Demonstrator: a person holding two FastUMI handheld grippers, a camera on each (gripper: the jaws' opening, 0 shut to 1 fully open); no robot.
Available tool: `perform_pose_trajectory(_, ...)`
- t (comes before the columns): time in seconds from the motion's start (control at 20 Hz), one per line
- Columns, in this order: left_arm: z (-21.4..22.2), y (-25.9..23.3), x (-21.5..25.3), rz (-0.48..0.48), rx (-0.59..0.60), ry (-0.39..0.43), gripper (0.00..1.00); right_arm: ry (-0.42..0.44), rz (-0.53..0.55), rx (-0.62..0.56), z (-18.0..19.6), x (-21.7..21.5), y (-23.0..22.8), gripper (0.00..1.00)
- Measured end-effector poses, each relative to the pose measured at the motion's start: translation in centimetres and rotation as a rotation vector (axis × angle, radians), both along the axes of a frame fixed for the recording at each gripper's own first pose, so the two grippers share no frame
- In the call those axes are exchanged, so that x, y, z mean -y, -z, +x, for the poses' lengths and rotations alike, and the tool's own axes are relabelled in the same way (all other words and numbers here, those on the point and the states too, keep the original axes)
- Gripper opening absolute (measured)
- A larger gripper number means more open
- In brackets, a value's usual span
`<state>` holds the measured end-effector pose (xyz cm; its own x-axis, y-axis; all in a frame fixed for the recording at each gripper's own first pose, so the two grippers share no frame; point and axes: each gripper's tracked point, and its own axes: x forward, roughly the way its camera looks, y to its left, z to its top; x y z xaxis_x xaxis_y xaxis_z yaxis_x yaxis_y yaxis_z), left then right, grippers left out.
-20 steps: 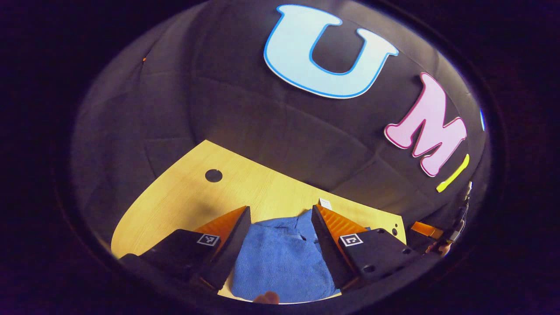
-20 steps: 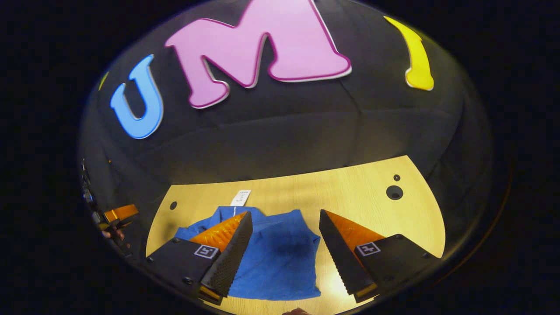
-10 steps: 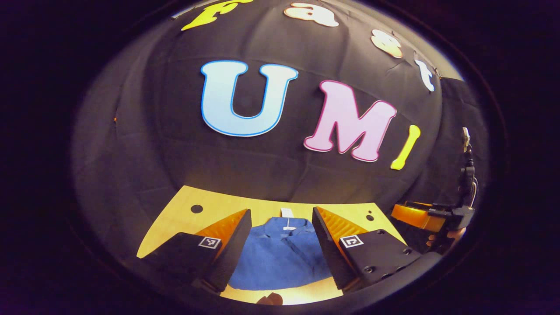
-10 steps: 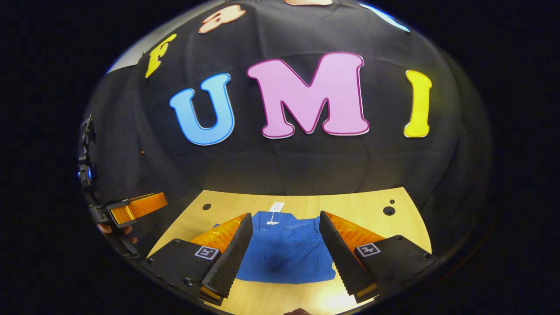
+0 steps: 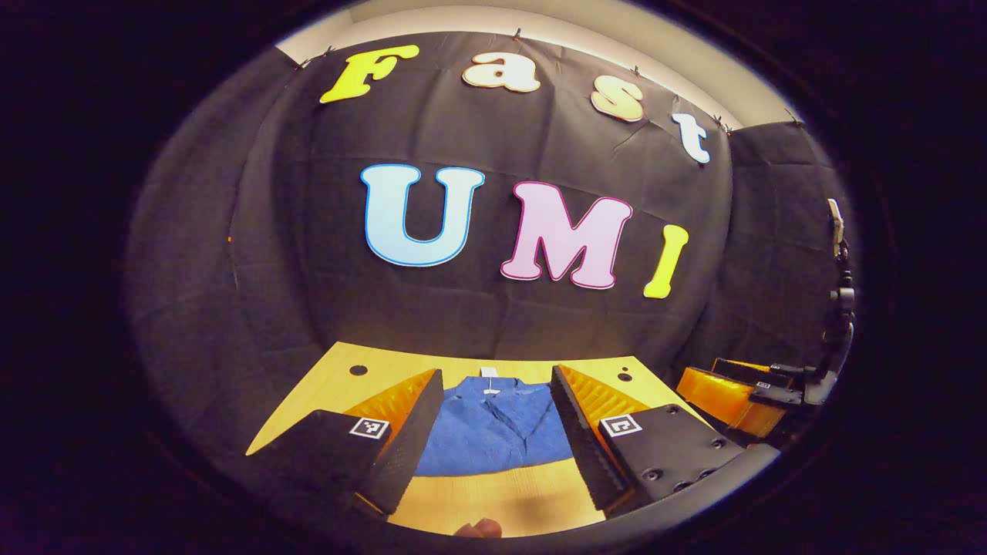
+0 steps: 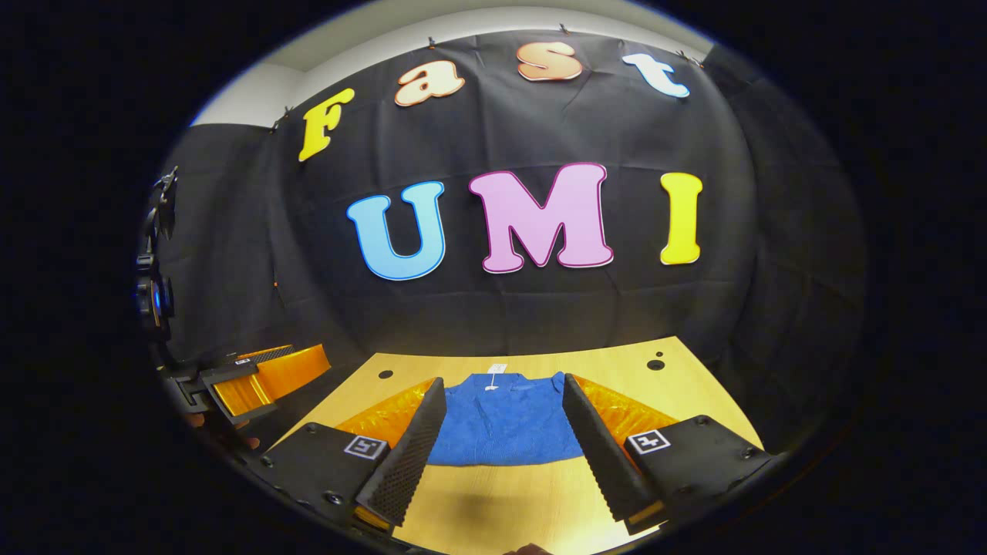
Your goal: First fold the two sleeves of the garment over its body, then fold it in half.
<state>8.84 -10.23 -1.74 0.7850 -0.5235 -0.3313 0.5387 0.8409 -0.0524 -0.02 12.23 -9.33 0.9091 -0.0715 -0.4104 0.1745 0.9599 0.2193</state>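
Blue garment (image 6: 505,422) lies folded flat on the wooden table (image 6: 617,366), its white tag (image 6: 496,369) at the far edge toward the booth wall. Left gripper (image 5: 493,432) and right gripper (image 6: 501,439) both gape wide, empty, above the near table edge. Nothing obstructs the garment.

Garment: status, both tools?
Left tool open, empty. Right tool open, empty. Blue garment lies folded flat on table, apart from both tools. Nothing in the way.

Right gripper (image 6: 505,439) fingers (image 6: 405,462) spread apart, holding nothing, above wooden table (image 6: 694,393). Folded blue garment (image 6: 505,420) flat on table between fingers, white tag (image 6: 496,368) at far edge. Left gripper (image 6: 262,374) far left.
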Motion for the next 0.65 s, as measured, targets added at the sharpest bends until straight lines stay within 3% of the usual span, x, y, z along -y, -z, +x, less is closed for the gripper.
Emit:
perform_pose_trajectory(0.15, -2.7, 1.7, -0.8, -0.039, -0.011, -0.043, 0.82, -0.043, -0.041, 0.064, -1.6, -0.6, -2.3, 0.97)
perform_pose_trajectory(0.35, -4.4, 2.1, -1.9, -0.072, 0.062, -0.142, 0.82, -0.137, -0.122, 0.176, -1.4, -0.9, -5.3, 0.98)
perform_pose_trajectory(0.5, -5.8, -0.5, -0.9, -0.115, 0.180, -0.147, 0.82, -0.193, -0.142, 0.260, -1.7, -1.1, -7.2, 0.98)
perform_pose_trajectory(0.55, -5.8, -1.5, -0.6, -0.130, 0.232, -0.158, 0.82, -0.205, -0.148, 0.270, -1.8, -0.9, -7.4, 0.90)
perform_pose_trajectory(0.65, -7.0, -2.0, -0.4, -0.128, 0.280, -0.179, 0.80, -0.231, -0.156, 0.286, -1.8, -0.4, -7.4, 0.89)
